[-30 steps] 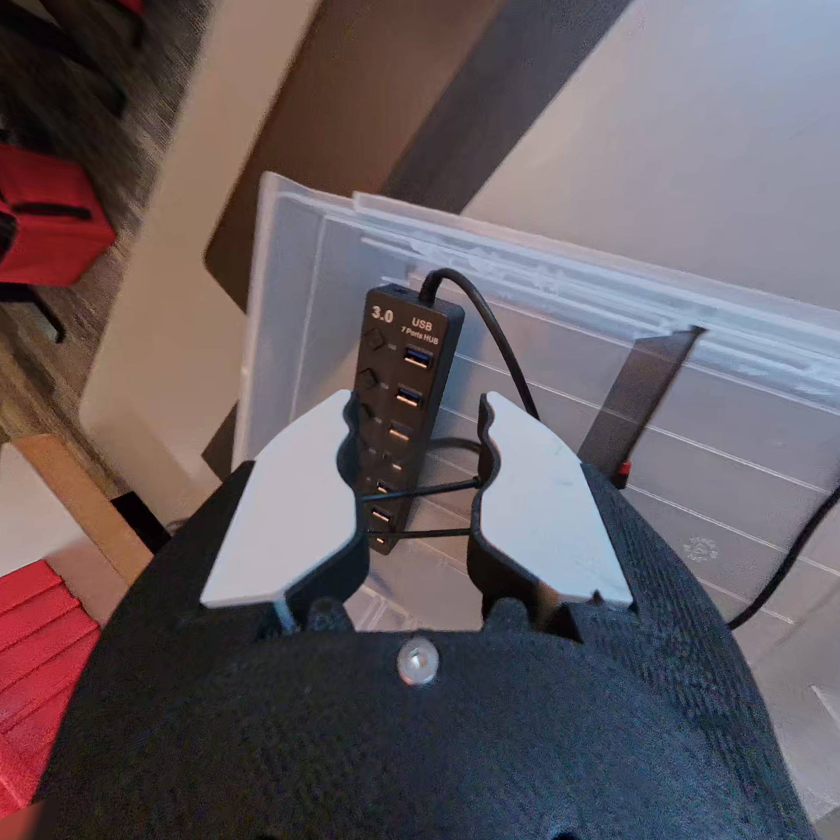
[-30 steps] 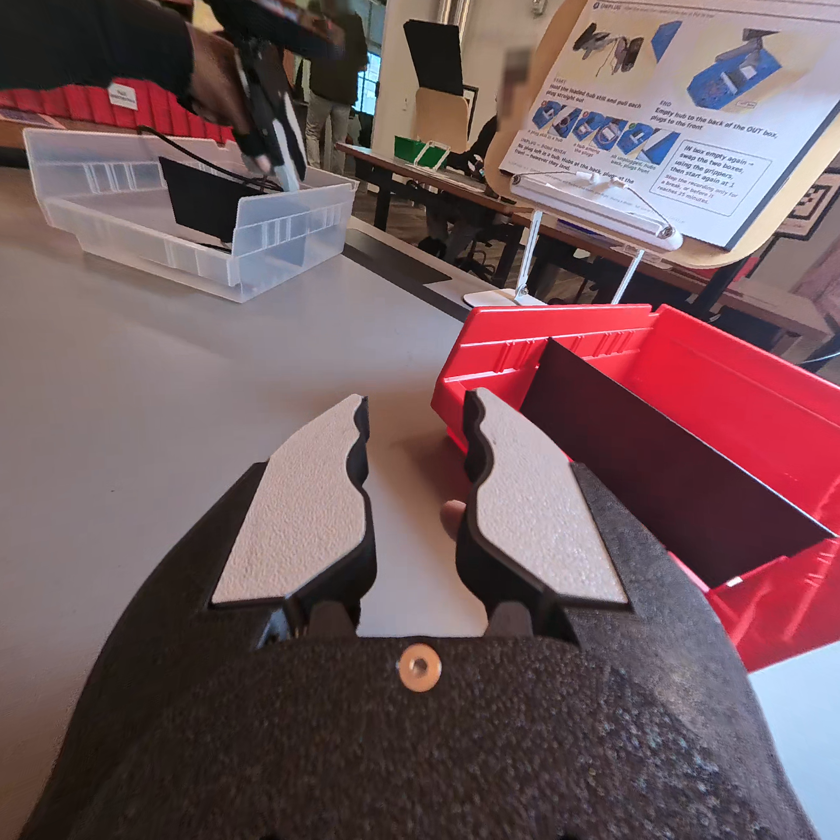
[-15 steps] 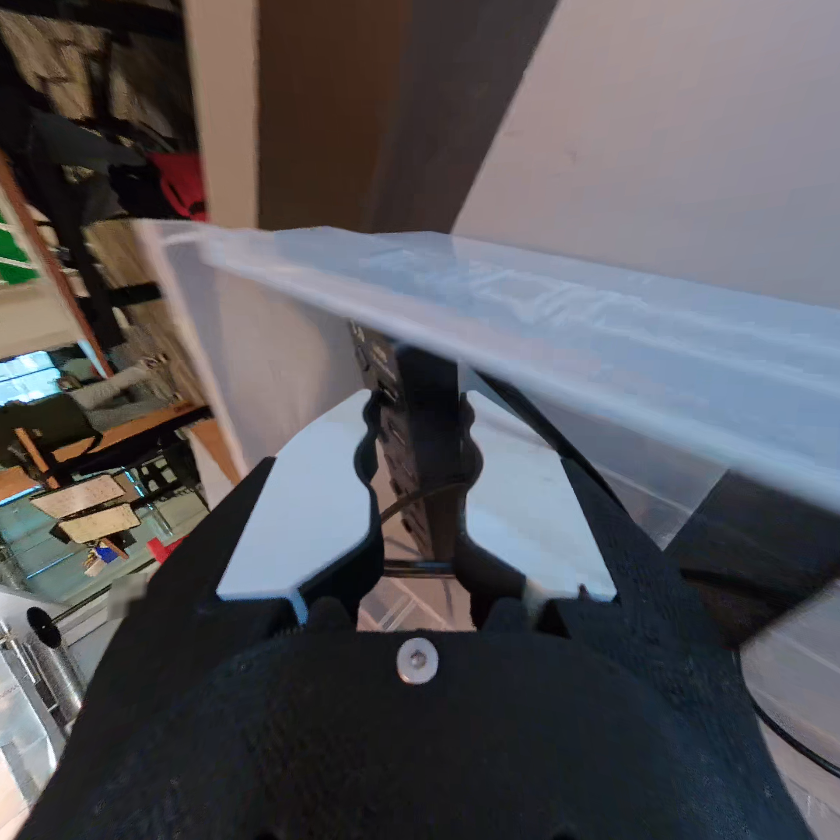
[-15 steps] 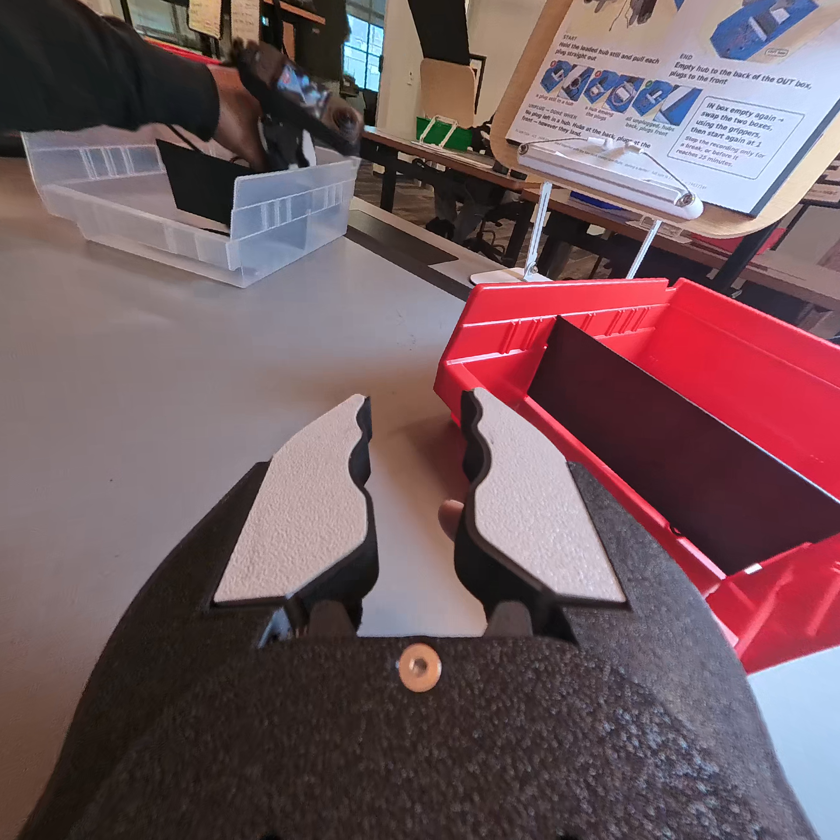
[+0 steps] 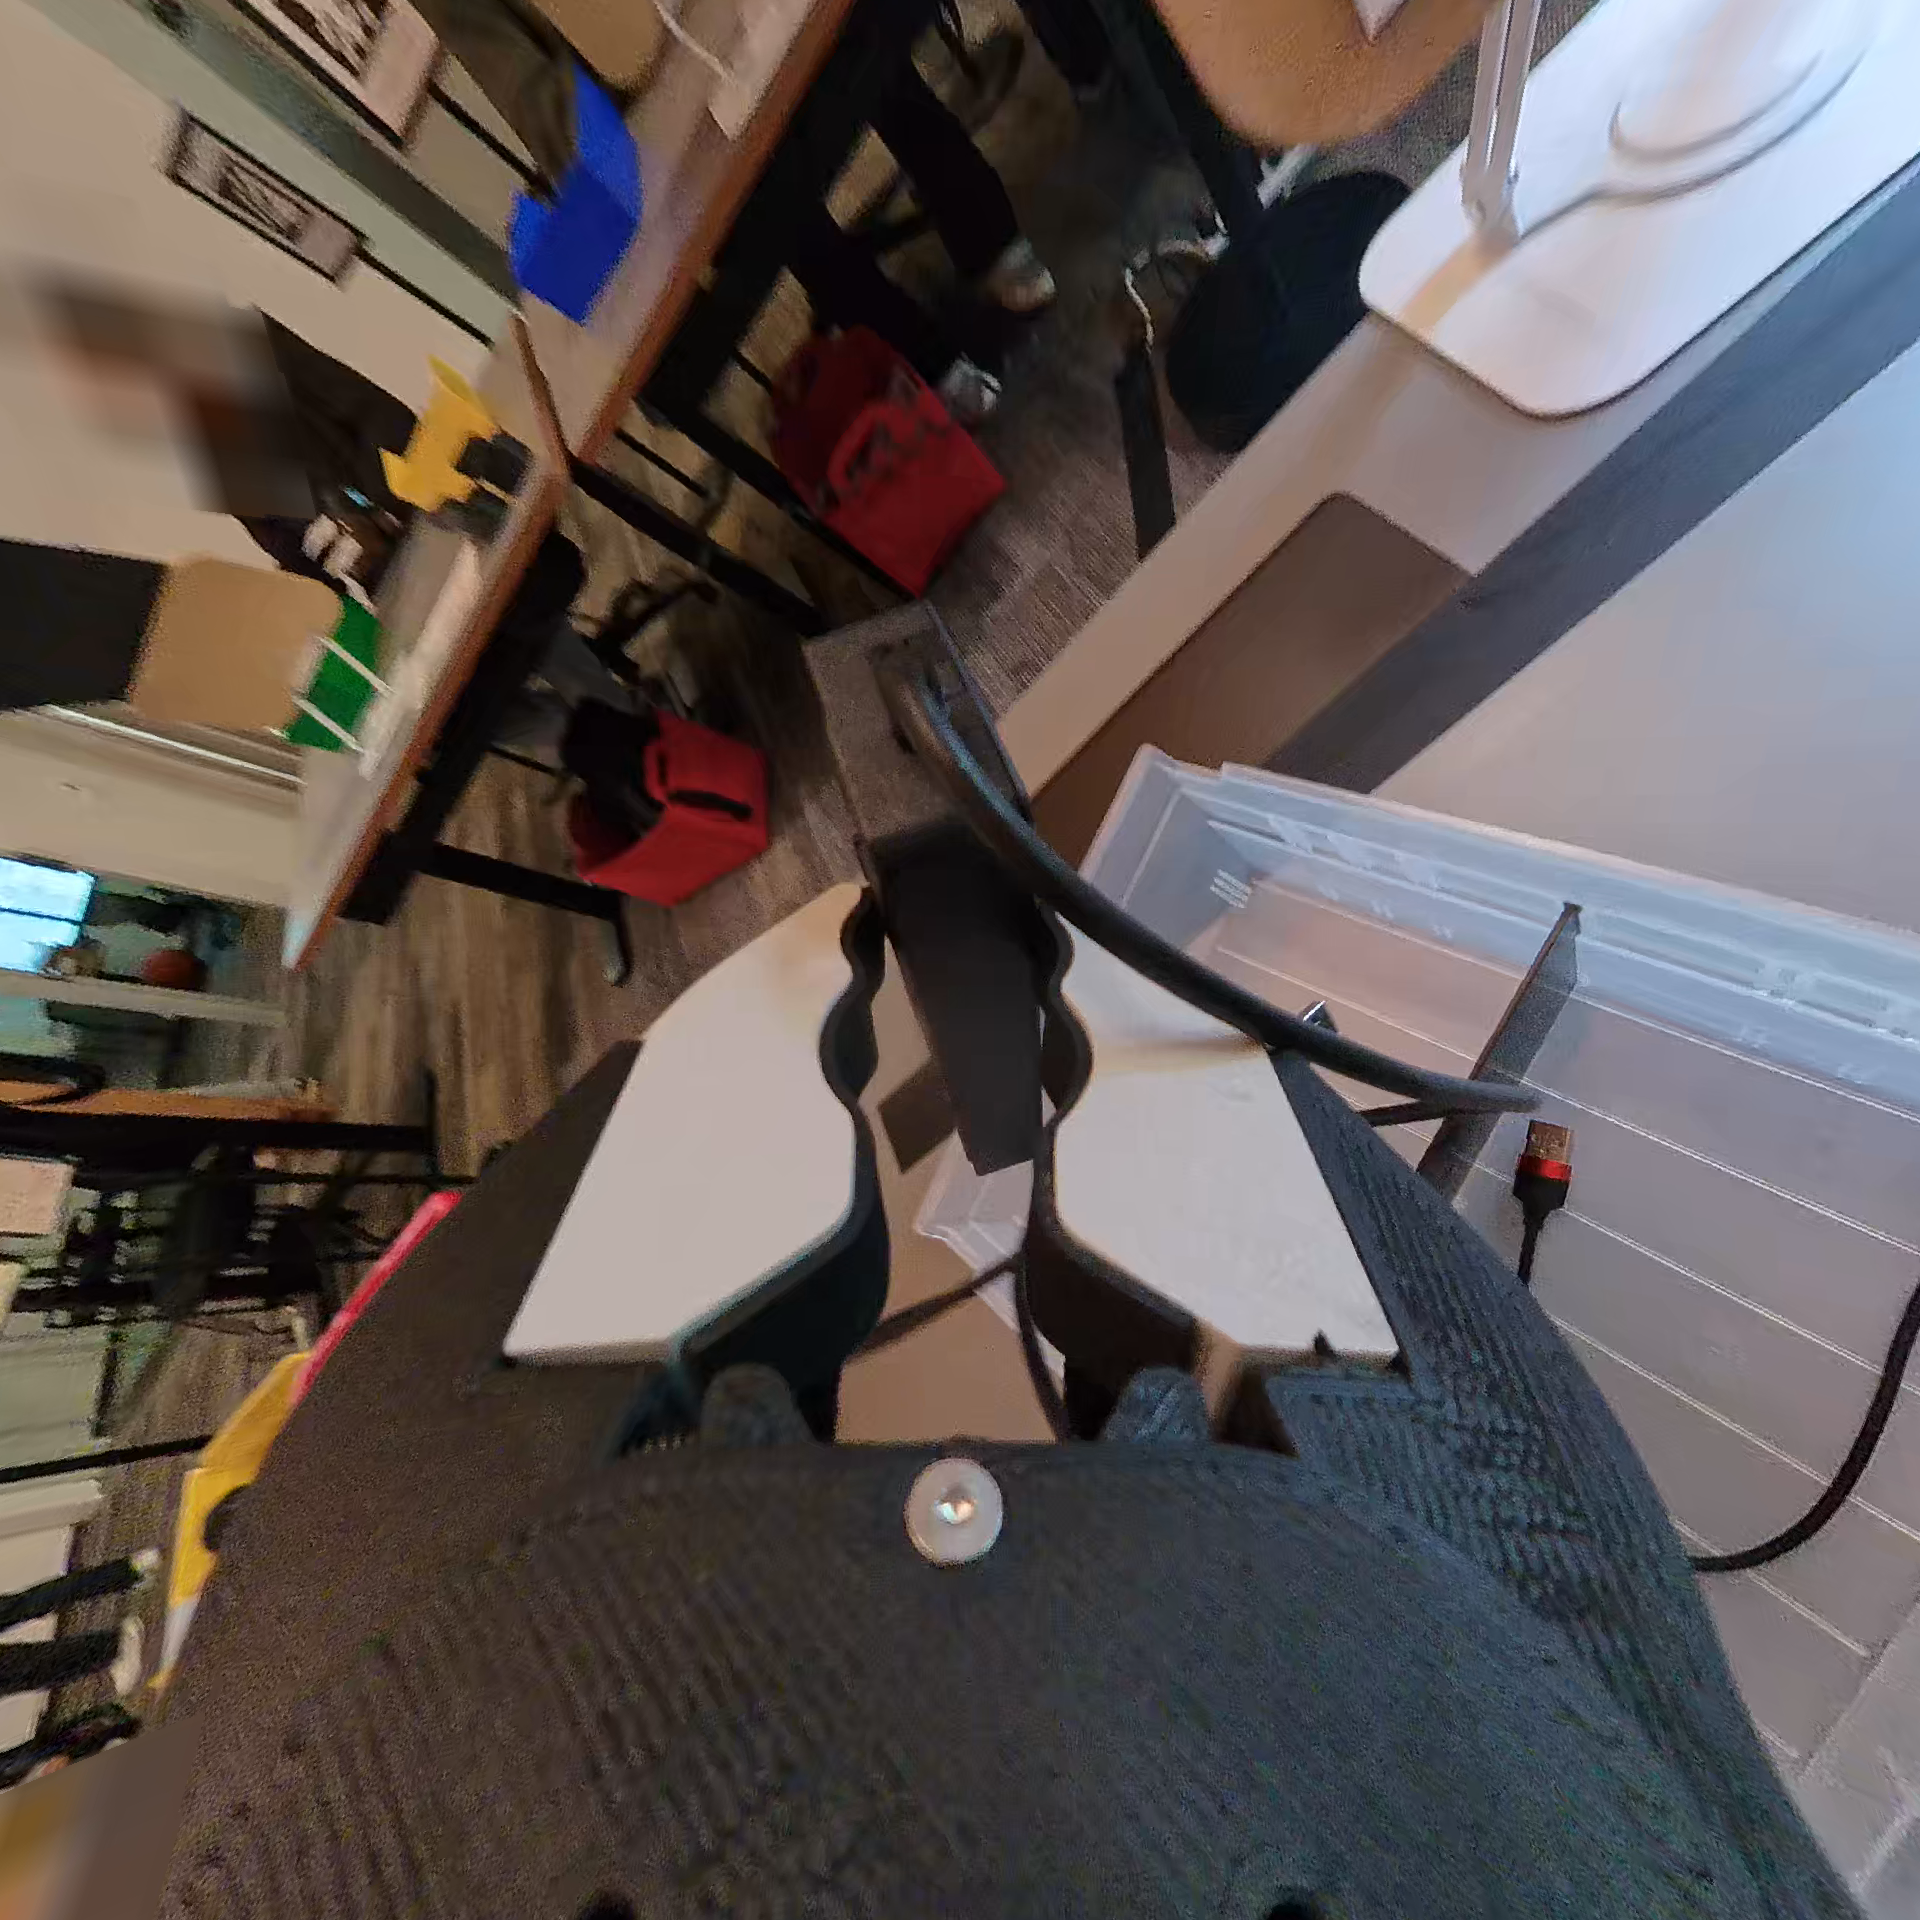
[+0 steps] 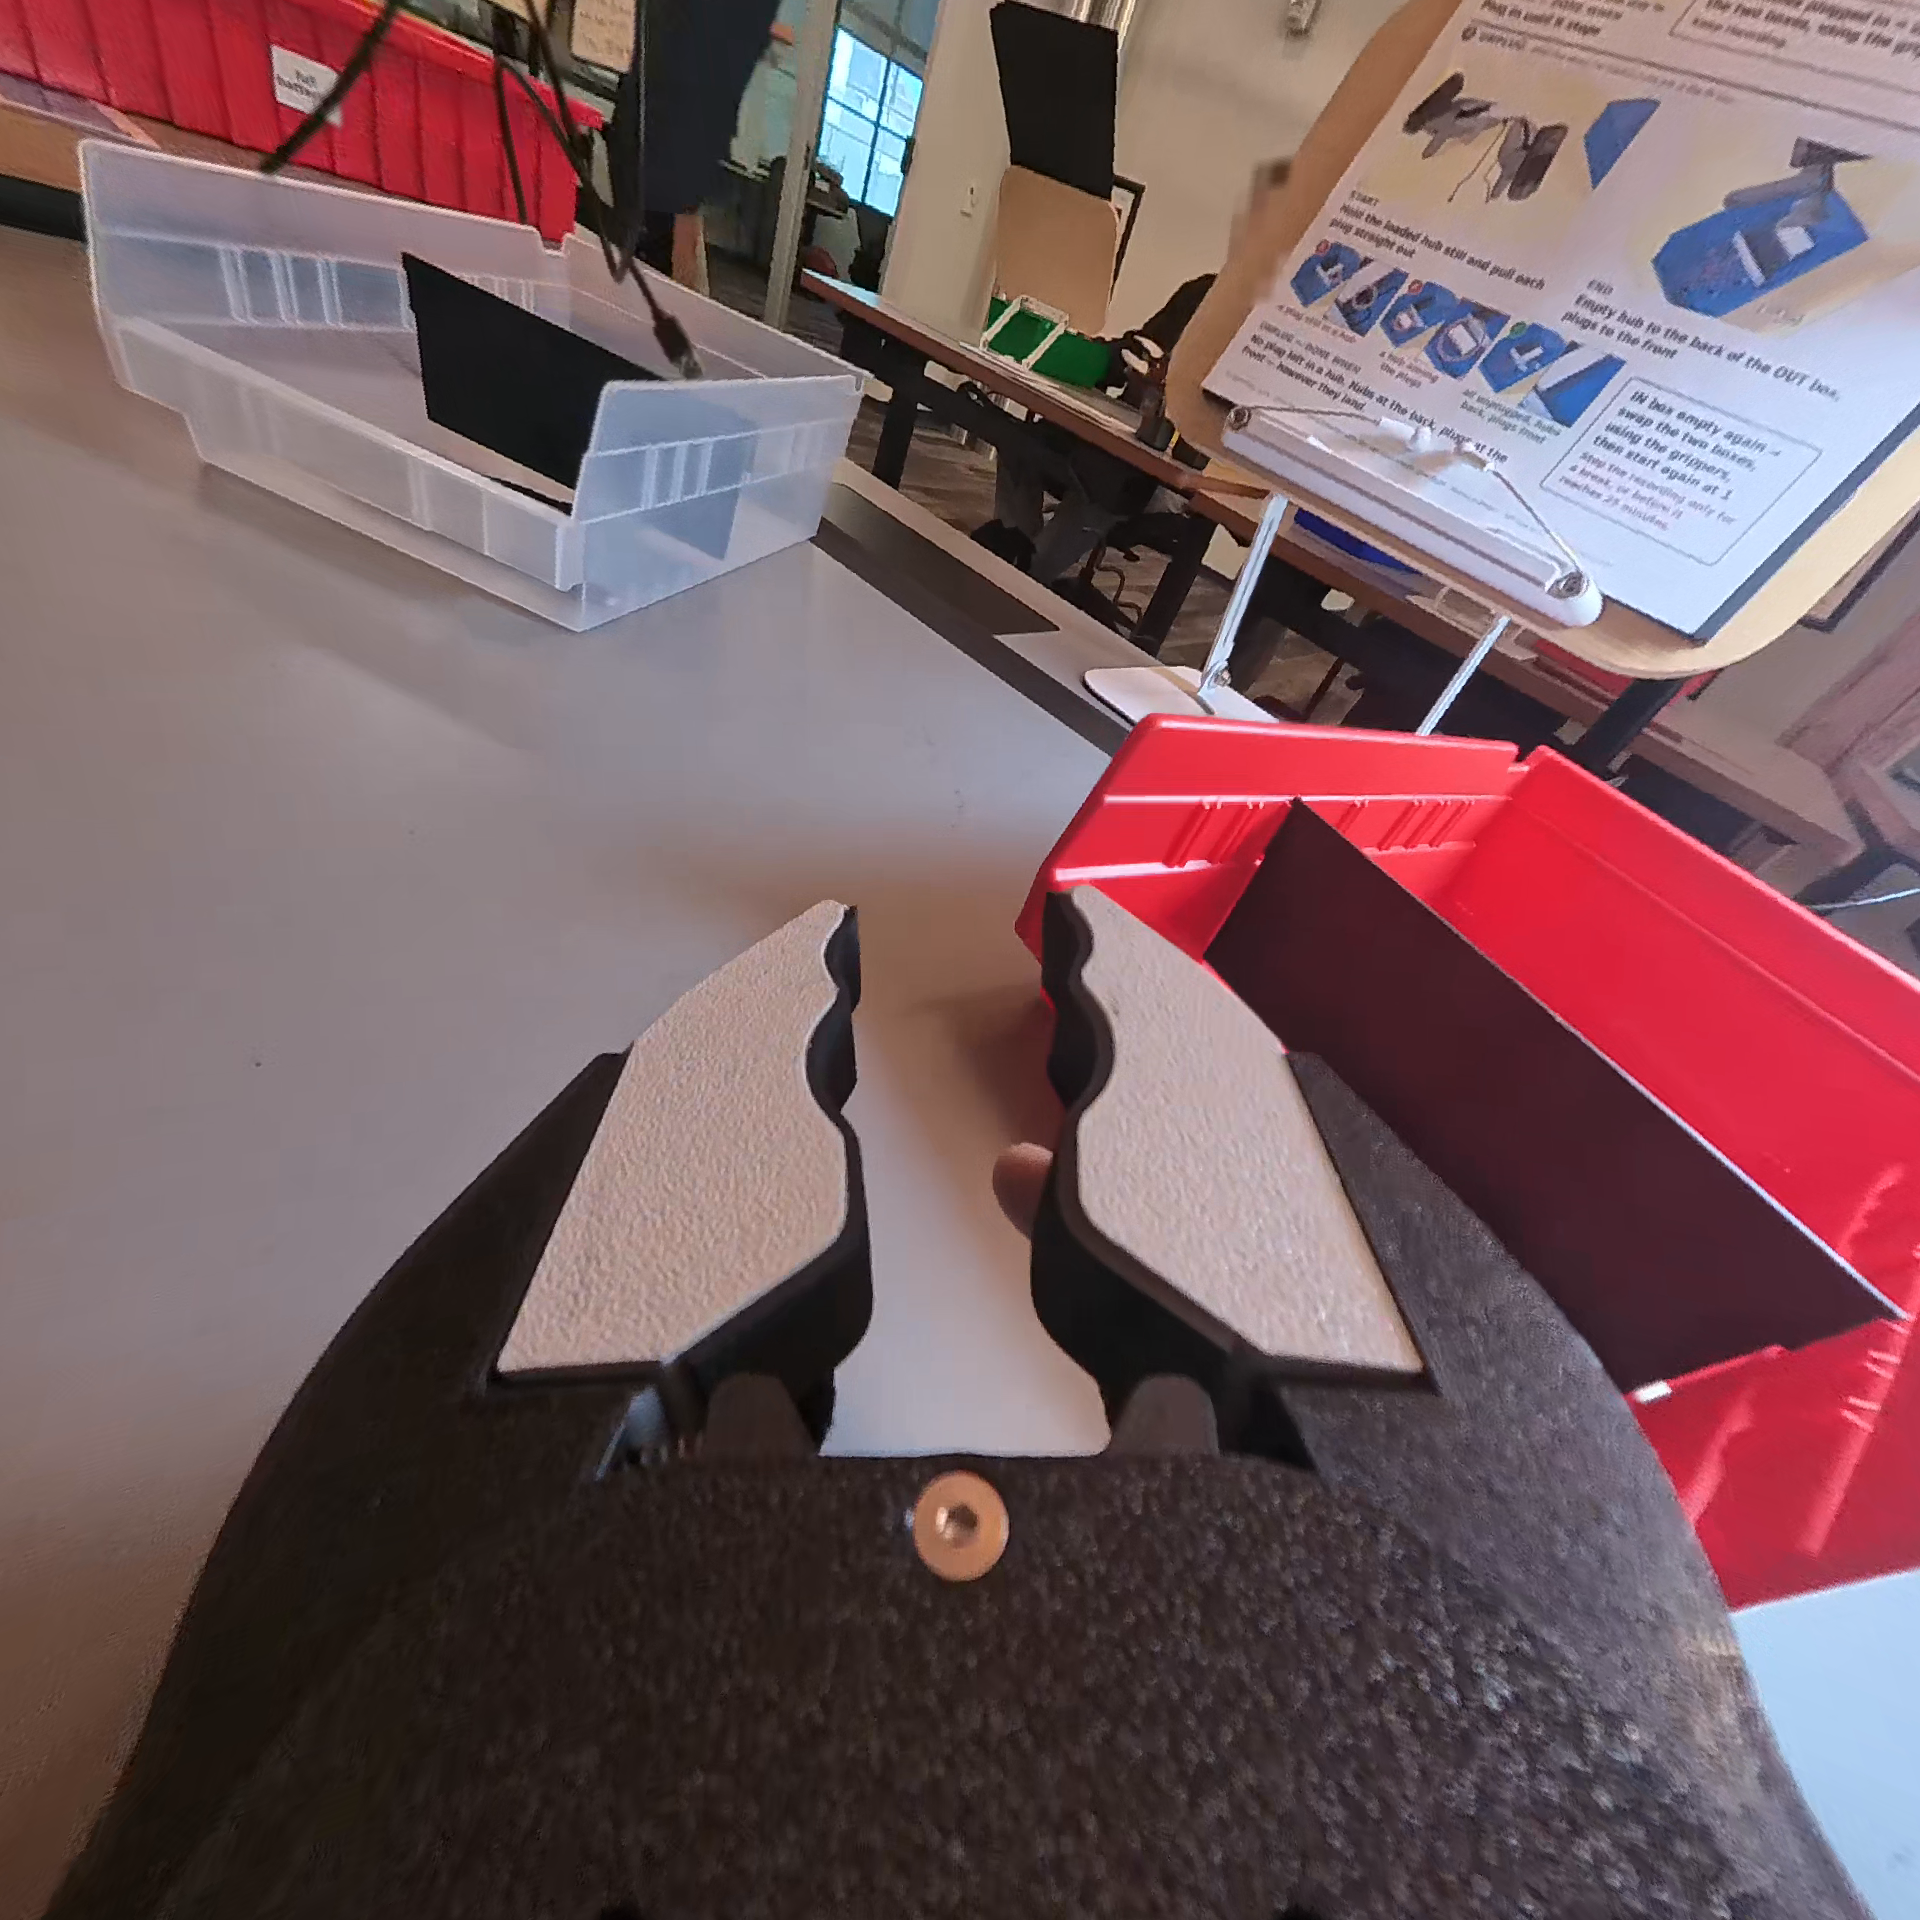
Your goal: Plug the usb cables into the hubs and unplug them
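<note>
My left gripper is shut on the black USB hub and holds it in the air over the near corner of the clear bin. The hub's black cable arcs off to the right over the bin. A red-and-black USB plug lies on the bin floor beside a black divider. In the right wrist view, cables dangle from above into the clear bin. My right gripper is open and empty, low over the grey table, just left of the red bin.
The red bin has a black divider. An instruction board on a white stand rises behind it. The clear bin also holds a black divider. Other tables, chairs and red bags stand beyond the table's far edge. Left tips to right tips: about 50 cm. The red-and-black USB plug lies some 25 cm from my left tips, 40 cm from my right tips.
My left gripper closed on the hub in the clear bin and lifted it up and out, trailing its cables. The right gripper stayed open in about the same place.
</note>
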A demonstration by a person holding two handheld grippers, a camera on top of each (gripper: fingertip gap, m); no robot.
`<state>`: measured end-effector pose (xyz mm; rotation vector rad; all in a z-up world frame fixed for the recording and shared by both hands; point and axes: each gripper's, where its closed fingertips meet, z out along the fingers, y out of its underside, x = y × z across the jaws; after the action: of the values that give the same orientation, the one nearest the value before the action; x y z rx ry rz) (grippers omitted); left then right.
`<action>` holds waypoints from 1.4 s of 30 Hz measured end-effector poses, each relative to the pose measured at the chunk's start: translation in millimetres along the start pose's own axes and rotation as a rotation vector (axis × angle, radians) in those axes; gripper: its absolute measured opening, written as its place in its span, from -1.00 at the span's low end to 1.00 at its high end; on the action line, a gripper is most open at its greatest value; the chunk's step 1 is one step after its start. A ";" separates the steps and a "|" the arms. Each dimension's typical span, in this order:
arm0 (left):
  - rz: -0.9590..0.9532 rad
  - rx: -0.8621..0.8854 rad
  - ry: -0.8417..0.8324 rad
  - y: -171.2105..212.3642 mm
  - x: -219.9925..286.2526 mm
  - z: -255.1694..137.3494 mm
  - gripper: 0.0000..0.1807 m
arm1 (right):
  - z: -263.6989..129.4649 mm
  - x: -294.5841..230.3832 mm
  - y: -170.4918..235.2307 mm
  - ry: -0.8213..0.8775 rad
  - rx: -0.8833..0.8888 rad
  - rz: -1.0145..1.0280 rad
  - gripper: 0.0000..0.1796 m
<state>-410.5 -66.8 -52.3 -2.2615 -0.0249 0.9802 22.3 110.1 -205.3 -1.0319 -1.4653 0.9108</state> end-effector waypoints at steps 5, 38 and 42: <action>0.061 0.093 -0.109 -49.9 -16.3 -68.4 -0.70 | 2.9 -1.9 -23.8 -0.003 0.046 -0.044 -0.62; -0.007 0.315 0.717 -156.4 364.8 -136.1 -0.70 | 50.0 -31.0 -52.0 -0.178 -0.127 0.220 -0.15; 0.034 0.352 0.676 -160.2 386.4 -132.4 -0.68 | 63.7 -22.9 -39.2 -0.183 -0.142 0.281 -0.31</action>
<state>-8.8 85.6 -141.6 -2.1476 0.4430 0.1718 -44.5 75.2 -184.6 -1.3115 -1.5789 1.1371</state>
